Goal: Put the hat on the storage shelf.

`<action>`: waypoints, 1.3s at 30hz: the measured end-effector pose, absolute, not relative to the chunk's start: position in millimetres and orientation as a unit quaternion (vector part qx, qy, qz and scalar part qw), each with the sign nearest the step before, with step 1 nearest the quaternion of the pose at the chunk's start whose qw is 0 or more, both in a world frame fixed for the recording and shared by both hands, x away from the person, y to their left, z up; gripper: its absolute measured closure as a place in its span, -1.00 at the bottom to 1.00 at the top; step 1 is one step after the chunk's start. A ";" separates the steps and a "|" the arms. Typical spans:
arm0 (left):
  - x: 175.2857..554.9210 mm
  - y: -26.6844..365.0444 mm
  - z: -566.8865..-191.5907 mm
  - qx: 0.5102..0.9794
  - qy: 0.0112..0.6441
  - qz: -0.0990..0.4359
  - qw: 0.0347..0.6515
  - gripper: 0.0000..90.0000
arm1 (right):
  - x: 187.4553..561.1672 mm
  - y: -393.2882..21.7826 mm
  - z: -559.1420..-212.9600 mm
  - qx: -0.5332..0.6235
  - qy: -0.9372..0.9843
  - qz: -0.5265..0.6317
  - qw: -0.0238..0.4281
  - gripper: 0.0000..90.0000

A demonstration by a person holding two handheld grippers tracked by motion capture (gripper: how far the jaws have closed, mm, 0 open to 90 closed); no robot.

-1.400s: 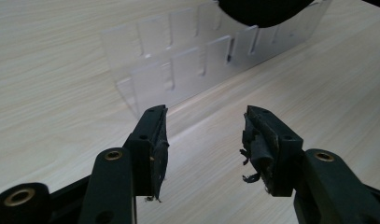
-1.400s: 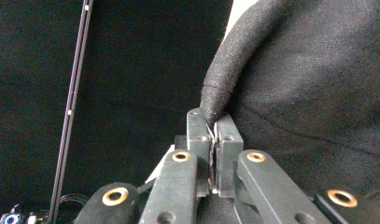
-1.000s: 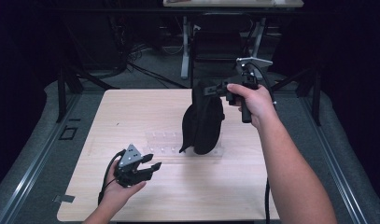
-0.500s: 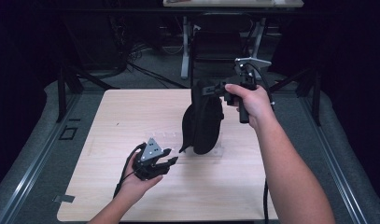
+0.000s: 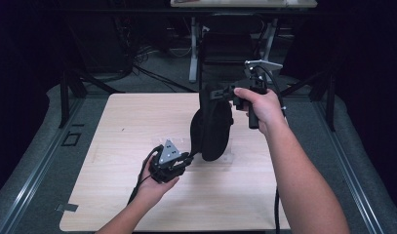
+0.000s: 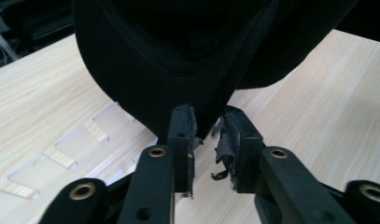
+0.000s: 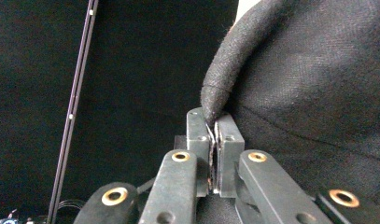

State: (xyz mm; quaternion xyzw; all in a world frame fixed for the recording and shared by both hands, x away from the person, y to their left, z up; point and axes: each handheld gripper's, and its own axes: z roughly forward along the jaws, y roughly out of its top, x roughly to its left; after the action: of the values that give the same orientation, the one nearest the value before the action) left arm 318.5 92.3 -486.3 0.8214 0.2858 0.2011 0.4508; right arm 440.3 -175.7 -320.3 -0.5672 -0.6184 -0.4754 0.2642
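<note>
While right tongs (image 5: 220, 92) hold it, cap (image 5: 213, 129) (black) hangs above left tongs (image 5: 190, 157).

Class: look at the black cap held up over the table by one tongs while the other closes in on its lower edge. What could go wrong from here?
1. The right tongs pinch only a thin fold of the cap; a tug might pull it free.
2. The left tongs have just been closing around the cap's lower edge, with a gap left on one side; they may catch too little cloth and slip.
3. Their torn pads may grip poorly.
</note>
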 end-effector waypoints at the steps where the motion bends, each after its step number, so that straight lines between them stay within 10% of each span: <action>1: 318.5 92.3 -486.3 0.821 0.286 0.201 0.451 0.72 | 440.2 -176.0 -320.3 -0.566 -0.620 -0.475 0.264 0.94; 39: 315.4 101.2 -488.6 0.819 0.290 0.227 0.439 0.88 | 423.9 -191.0 -299.8 -0.555 -0.632 -0.496 0.217 0.68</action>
State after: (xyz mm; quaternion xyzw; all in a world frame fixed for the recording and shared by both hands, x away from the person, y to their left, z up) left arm 315.4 101.2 -488.6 0.8192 0.2903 0.2270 0.4394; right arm 423.9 -191.0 -299.8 -0.5549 -0.6316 -0.4959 0.2172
